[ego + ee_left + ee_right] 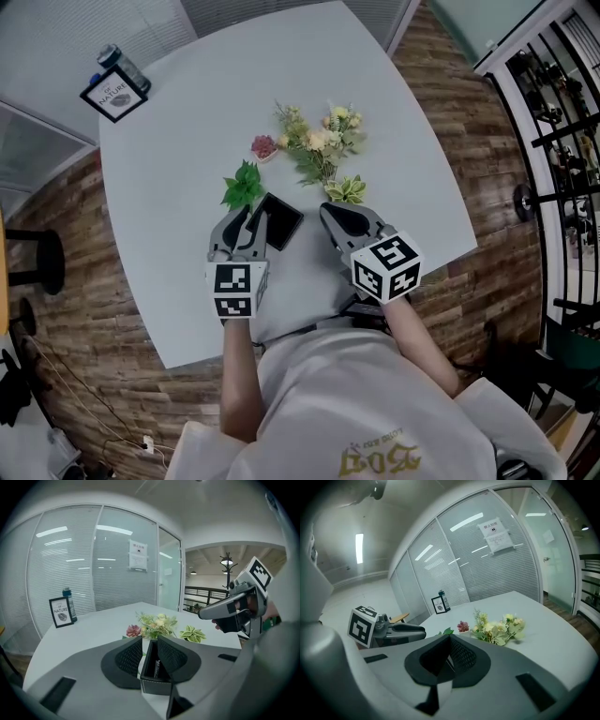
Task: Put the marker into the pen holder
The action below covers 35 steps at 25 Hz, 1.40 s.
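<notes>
Left claw (149, 640) stood spread at the black pen holder (153, 681), mouth up by the table's (187, 141) near edge. The marker (158, 667) stood upright inside, barely visible. Right claw (450, 639) was pressed together, empty.

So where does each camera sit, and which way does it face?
Head view: on the person's head, aimed down at the table; shows both arms, the left hand-held gripper and right hand-held gripper.
Left gripper view: on the left hand-held gripper, looking along its jaws at the pen holder; the right one shows.
Right gripper view: on the right one, facing across the table; the left one shows.
Shared: all see the flowers.
</notes>
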Each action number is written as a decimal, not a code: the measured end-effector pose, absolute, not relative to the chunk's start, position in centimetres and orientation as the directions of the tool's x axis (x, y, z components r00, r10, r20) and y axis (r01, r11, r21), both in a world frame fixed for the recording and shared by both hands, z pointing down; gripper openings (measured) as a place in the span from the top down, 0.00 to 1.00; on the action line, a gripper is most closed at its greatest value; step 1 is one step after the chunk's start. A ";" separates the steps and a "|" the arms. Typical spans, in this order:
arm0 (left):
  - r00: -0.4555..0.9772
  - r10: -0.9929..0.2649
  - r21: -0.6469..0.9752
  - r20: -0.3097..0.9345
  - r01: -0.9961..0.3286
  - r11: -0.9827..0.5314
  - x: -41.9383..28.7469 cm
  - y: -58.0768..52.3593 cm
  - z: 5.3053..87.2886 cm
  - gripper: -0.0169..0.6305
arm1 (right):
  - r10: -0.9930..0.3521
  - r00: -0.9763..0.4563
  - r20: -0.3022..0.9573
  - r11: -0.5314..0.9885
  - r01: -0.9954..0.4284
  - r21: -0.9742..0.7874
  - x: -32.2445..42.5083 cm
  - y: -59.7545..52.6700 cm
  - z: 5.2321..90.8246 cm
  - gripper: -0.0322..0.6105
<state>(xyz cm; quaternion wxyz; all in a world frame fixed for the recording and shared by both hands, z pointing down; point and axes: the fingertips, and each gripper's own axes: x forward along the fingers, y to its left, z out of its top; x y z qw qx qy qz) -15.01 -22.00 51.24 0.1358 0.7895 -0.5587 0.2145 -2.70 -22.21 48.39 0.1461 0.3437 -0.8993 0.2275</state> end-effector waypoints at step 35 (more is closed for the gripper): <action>0.289 -0.924 0.098 0.250 -0.957 -0.273 -15.0 -15.0 41.3 0.95 | -0.653 -0.718 0.244 0.684 -0.696 -0.219 -1.7 -16.9 40.8 0.93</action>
